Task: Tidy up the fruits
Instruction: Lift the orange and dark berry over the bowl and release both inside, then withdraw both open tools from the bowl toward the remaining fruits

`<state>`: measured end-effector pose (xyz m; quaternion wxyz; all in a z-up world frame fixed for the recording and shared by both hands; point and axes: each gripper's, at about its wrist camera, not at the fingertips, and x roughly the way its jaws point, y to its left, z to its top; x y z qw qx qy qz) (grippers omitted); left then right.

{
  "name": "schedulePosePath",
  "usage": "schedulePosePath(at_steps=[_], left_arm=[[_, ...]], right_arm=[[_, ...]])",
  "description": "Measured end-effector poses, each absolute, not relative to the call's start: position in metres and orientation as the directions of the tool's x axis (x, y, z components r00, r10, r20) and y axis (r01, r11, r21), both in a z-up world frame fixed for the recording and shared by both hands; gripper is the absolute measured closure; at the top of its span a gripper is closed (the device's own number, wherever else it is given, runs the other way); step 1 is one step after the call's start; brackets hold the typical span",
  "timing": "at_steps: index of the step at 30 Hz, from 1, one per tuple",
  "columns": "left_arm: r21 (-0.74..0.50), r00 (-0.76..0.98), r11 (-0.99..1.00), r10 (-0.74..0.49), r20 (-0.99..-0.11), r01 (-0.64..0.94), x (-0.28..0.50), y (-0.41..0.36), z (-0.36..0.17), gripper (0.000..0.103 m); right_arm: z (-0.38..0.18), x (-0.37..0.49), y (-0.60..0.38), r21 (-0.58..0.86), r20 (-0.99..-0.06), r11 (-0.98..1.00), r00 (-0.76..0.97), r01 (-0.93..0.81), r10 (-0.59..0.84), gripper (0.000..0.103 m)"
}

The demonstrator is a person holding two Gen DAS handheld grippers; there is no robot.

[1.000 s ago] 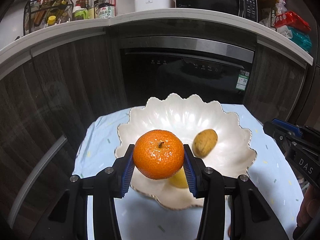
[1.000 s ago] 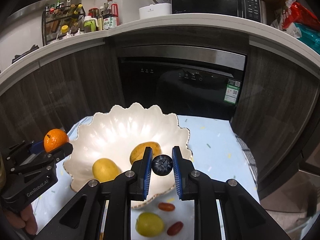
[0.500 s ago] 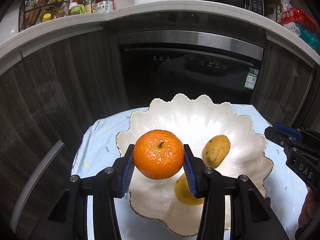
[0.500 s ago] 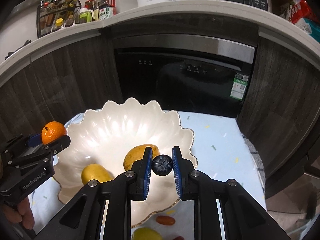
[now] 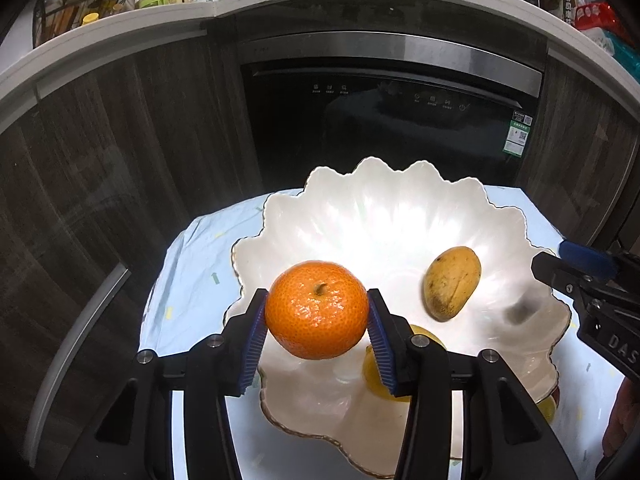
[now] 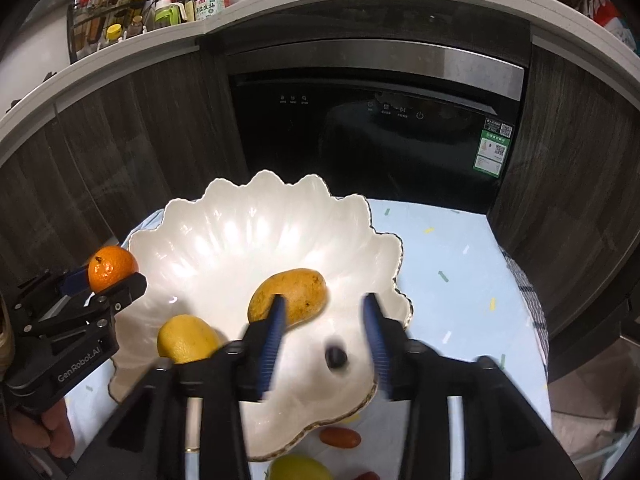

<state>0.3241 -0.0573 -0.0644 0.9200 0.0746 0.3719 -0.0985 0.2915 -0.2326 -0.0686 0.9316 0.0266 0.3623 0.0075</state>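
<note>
My left gripper is shut on an orange mandarin and holds it above the near left rim of the white scalloped bowl. The mandarin also shows in the right wrist view. My right gripper is open over the bowl's right side. A dark blueberry, blurred, lies or falls inside the bowl below its jaws; it also shows as a blur in the left wrist view. A brown-yellow mango and a yellow fruit lie in the bowl.
The bowl stands on a light blue cloth on a small table. In front of the bowl lie a red cherry tomato and a yellow-green fruit. Dark cabinets and a black oven stand behind.
My right gripper has opened and let go of the blueberry, which has dropped into the bowl. Both grippers have moved forward over the bowl. The left still holds the mandarin.
</note>
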Motion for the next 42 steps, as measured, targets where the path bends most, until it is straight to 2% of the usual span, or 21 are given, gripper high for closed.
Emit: schedulePosePath(at_steps=[1, 2, 4, 7, 9, 12, 20, 42], left_arm=[[0.066, 0.713, 0.970, -0.123, -0.690, 0.232, 0.322, -0.057, -0.063, 0.039], [0.069, 0.724, 0.972, -0.121, -0.679, 0.226, 0.321, -0.056, -0.060, 0.033], [0.071, 0.734, 0.973, -0.118, -0.669, 0.221, 0.319, -0.055, -0.056, 0.031], [0.079, 0.739, 0.974, -0.108, -0.665, 0.214, 0.318, -0.055, -0.051, 0.030], [0.083, 0.744, 0.974, -0.106, -0.659, 0.212, 0.316, -0.054, -0.048, 0.025], [0.082, 0.757, 0.975, -0.105, -0.645, 0.205, 0.311, -0.053, -0.043, 0.016], [0.070, 0.769, 0.976, -0.119, -0.628, 0.208, 0.296, -0.051, -0.027, 0.011], [0.057, 0.813, 0.976, -0.142, -0.565, 0.210, 0.242, -0.045, 0.013, 0.010]], right_arm=[[-0.068, 0.291, -0.233, 0.054, -0.671, 0.999, 0.740, 0.005, 0.032, 0.054], [-0.067, 0.290, -0.232, 0.054, -0.669, 0.999, 0.743, 0.005, 0.032, 0.054], [-0.065, 0.289, -0.233, 0.055, -0.667, 0.998, 0.744, 0.008, 0.030, 0.050], [-0.061, 0.286, -0.235, 0.049, -0.656, 0.999, 0.754, 0.025, 0.013, 0.036], [-0.057, 0.284, -0.236, 0.044, -0.647, 0.999, 0.763, 0.029, 0.006, 0.028], [-0.052, 0.280, -0.235, 0.041, -0.634, 0.999, 0.773, 0.031, 0.002, 0.022], [-0.036, 0.266, -0.237, 0.057, -0.606, 0.998, 0.796, 0.042, 0.002, 0.019], [-0.005, 0.216, -0.238, 0.062, -0.564, 0.996, 0.826, 0.059, -0.014, 0.019]])
